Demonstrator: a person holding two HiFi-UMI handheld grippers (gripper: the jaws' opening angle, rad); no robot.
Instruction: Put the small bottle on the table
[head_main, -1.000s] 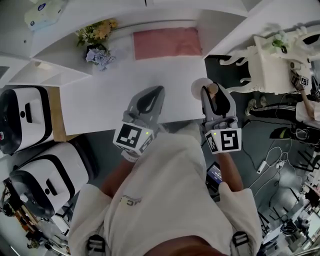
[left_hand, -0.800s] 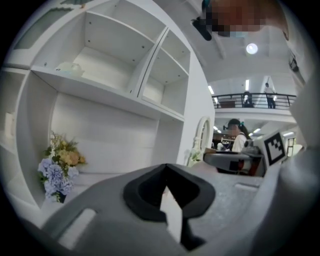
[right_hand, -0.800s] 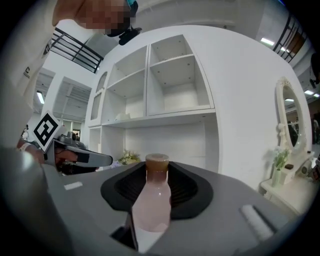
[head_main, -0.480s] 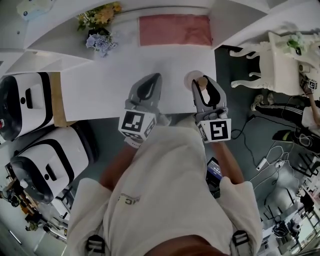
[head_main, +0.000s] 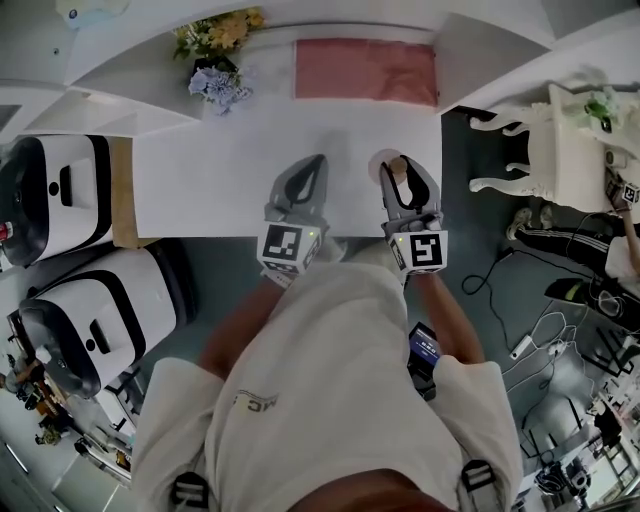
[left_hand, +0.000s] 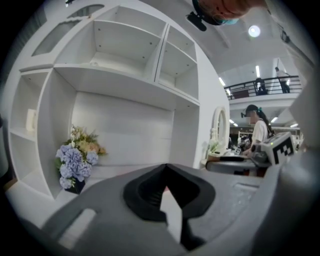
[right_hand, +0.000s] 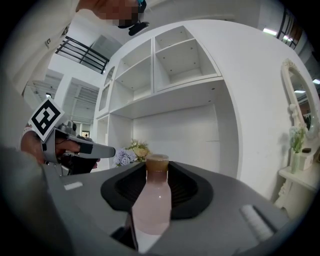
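Note:
A small bottle (right_hand: 152, 200) with pale pink contents and a brown cap stands upright between the jaws of my right gripper (right_hand: 157, 167), which is shut on its body. In the head view the bottle (head_main: 397, 168) and the right gripper (head_main: 400, 162) are over the white table (head_main: 220, 180), near its front right corner. Whether the bottle's base touches the table is hidden. My left gripper (head_main: 318, 162) hovers over the table's front edge a little to the left. Its jaws (left_hand: 166, 167) meet at the tips with nothing between them.
A pink cloth (head_main: 365, 72) lies at the back of the table, and a vase of flowers (head_main: 218, 58) stands at the back left. Two white machines (head_main: 55, 190) (head_main: 100, 320) sit on the floor to the left. An ornate white chair (head_main: 555, 130) stands right of the table.
My right gripper has carried the bottle leftward from beyond the table's right edge to over the tabletop. The left gripper stays shut beside it.

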